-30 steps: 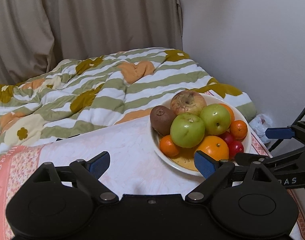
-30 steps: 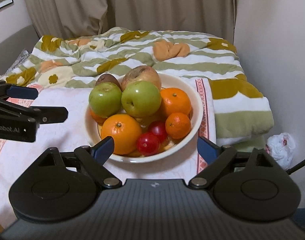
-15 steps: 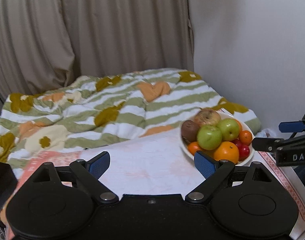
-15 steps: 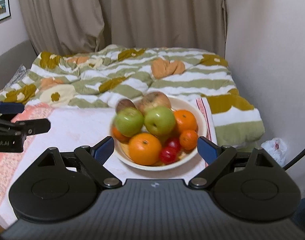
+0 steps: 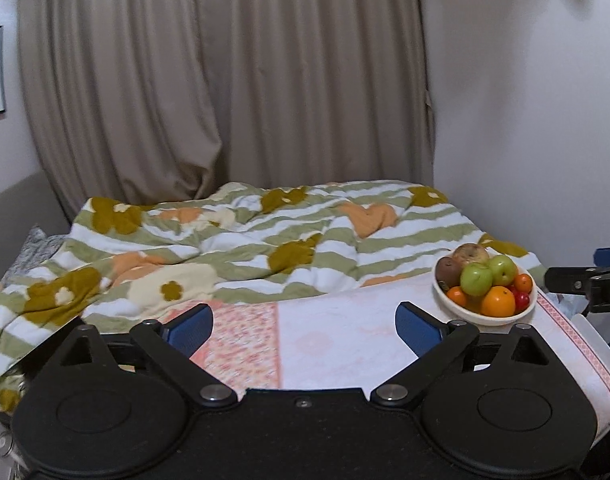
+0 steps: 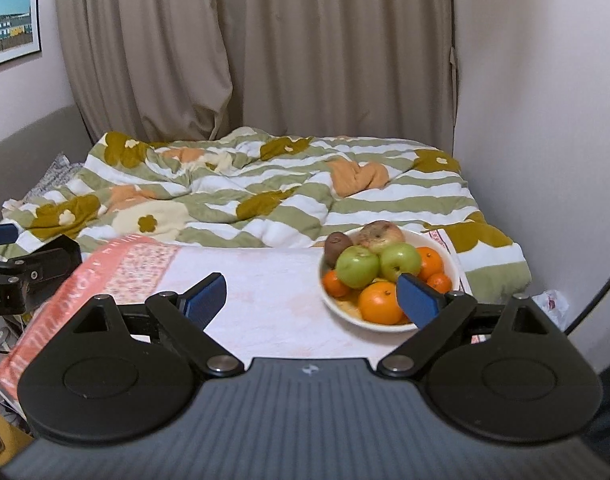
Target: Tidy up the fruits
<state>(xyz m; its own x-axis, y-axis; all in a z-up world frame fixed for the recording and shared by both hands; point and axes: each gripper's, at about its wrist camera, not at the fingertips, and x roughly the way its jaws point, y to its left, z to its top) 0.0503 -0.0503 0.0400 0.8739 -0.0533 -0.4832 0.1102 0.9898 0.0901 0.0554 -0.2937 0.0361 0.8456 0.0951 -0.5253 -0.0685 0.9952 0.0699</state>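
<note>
Well beyond both empty, wide-spread grippers' fingers (image 5: 417, 328), the left opening, sits the fruit bowl (image 6: 451, 258).

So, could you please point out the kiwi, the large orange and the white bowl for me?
kiwi (image 6: 338, 245): right wrist view, on its brown skin.
large orange (image 6: 380, 302): right wrist view, middle of its front face.
white bowl (image 5: 487, 317): left wrist view, on its near outer wall.

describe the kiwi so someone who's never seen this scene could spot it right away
Find the white bowl of fruit on the pale cloth-covered table, in front of the striped duvet. The kiwi sits at the bowl's back left, beside the blotchy reddish apple and behind the left green apple. It is the only dull brown, egg-shaped fruit there; its neighbours are green, orange or red.
</note>
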